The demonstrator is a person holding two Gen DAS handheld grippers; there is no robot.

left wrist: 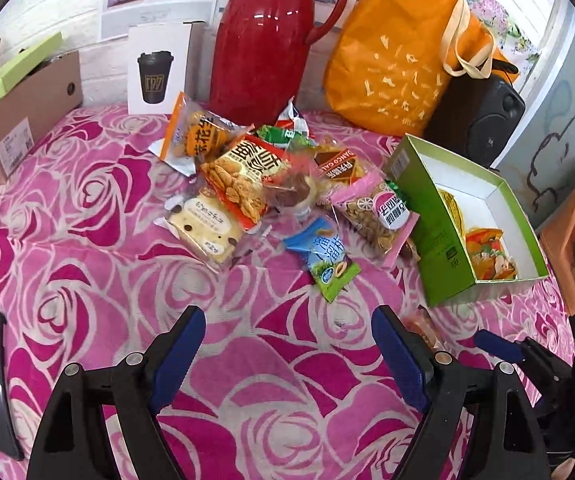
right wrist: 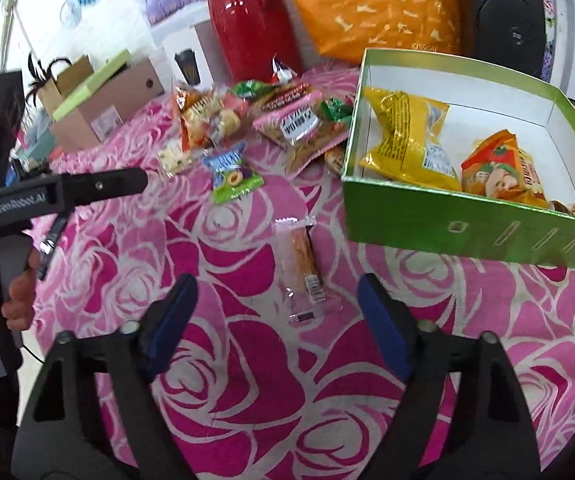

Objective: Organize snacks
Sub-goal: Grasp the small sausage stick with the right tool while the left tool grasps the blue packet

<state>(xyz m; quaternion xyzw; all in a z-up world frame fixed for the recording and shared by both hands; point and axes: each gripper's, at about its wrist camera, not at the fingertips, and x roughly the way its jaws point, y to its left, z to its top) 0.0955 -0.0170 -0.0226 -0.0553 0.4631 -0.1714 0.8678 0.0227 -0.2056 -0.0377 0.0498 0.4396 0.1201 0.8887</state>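
Landmark: one green box (right wrist: 463,220), lid off, standing on the rose-print cloth (right wrist: 247,380).

Inside the box, three items are visible: one yellow packet (right wrist: 403,140) at its left end, one orange packet (right wrist: 503,172) to the right of that, and part of one small item at the front wall, too hidden to identify.

Left of the box lies a heap of snacks (left wrist: 271,184). At least nine packets can be told apart in the left wrist view; overlap prevents a firm count. The pink nut packet (left wrist: 375,216) lies just beside the box's left wall. One blue-green packet (left wrist: 323,260) sits at the heap's near edge.

One clear-wrapped bar (right wrist: 303,272) lies alone in front of the box's left corner, apart from the heap.

Behind the box: one red flask (left wrist: 263,40), one orange bag (left wrist: 399,52), one black speaker (left wrist: 475,116). Far left of it: one brown carton (left wrist: 19,120) and one white cup box (left wrist: 157,68).

Left gripper (left wrist: 287,344): jaws spread wide, empty, above bare cloth in front of the heap. Right gripper (right wrist: 277,312): jaws spread wide, empty; the bar lies between and just ahead of its fingertips, untouched.
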